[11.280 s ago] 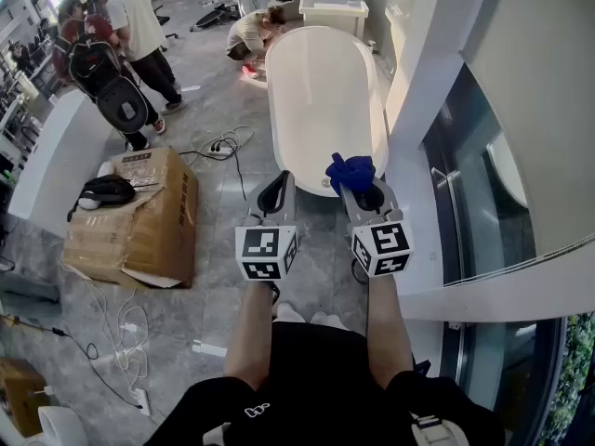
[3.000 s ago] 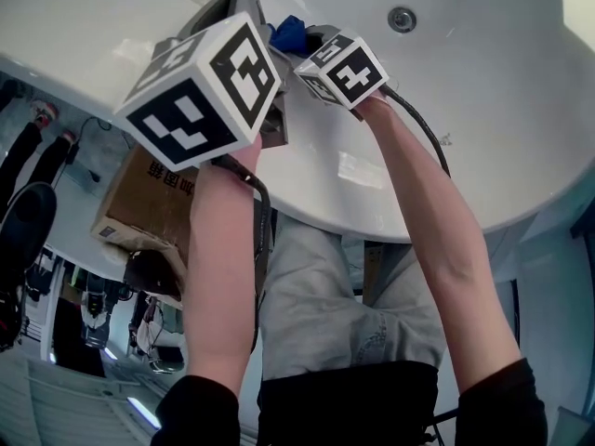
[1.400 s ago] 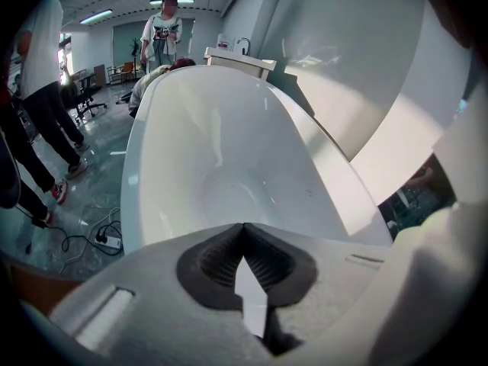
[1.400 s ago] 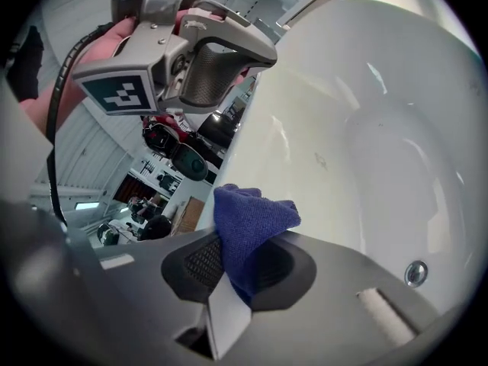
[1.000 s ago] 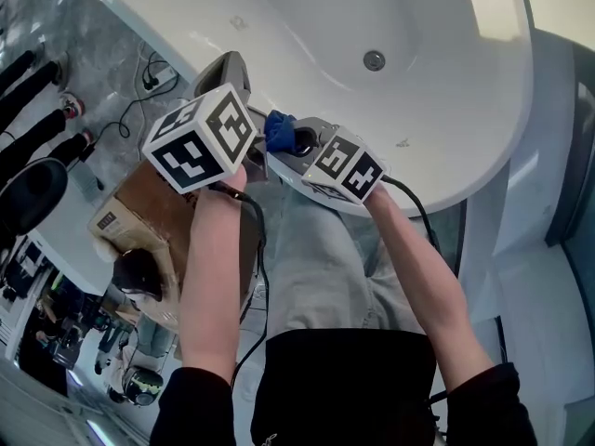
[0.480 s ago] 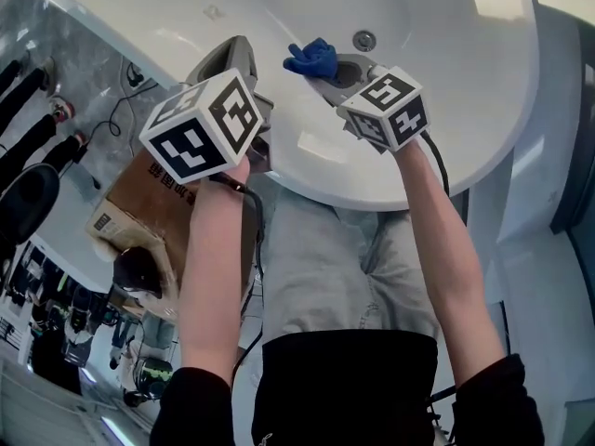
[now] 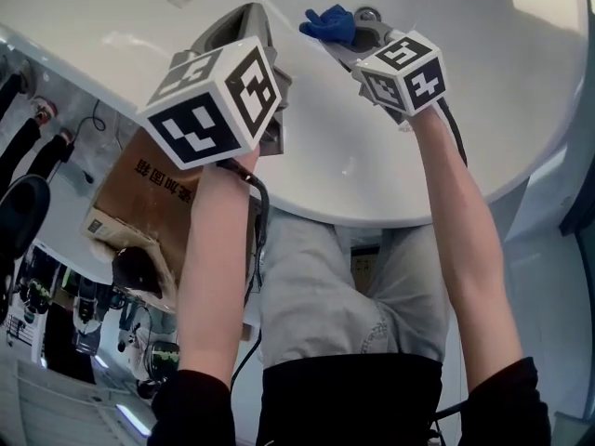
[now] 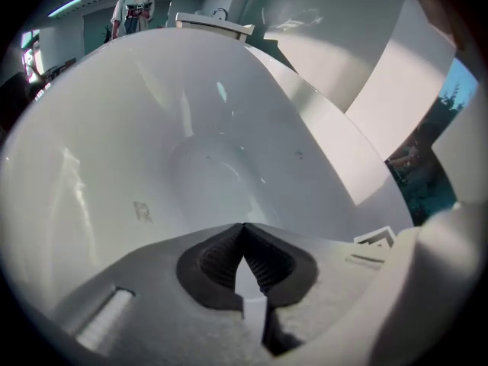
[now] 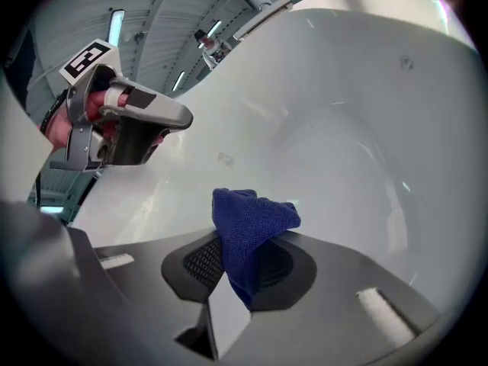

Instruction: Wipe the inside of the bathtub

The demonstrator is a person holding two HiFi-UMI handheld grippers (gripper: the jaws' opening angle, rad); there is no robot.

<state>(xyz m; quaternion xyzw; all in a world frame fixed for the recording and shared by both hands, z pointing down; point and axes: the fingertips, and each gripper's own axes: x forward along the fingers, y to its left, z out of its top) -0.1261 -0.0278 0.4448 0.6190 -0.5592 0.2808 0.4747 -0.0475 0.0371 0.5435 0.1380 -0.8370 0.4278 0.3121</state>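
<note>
The white bathtub (image 7: 483, 119) fills the top of the head view, and its smooth basin (image 8: 191, 174) curves away in both gripper views. My right gripper (image 7: 358, 35) reaches over the rim into the tub, shut on a blue cloth (image 7: 327, 23); the cloth (image 9: 248, 231) sticks up between its dark pads. My left gripper (image 7: 244, 26) hangs over the tub's near side, left of the right one, shut with nothing in it (image 8: 244, 239). The right gripper view shows the left gripper (image 9: 133, 124) off to the upper left, above the tub wall.
A cardboard box (image 7: 139, 193) stands on the floor to the left of my legs, with a cable beside it. A person (image 8: 137, 6) stands beyond the tub's far end, near a white basin unit (image 8: 210, 23). A window lies to the right.
Both grippers have pushed further out over the tub. The right one with the blue cloth has moved up and deeper into the basin.
</note>
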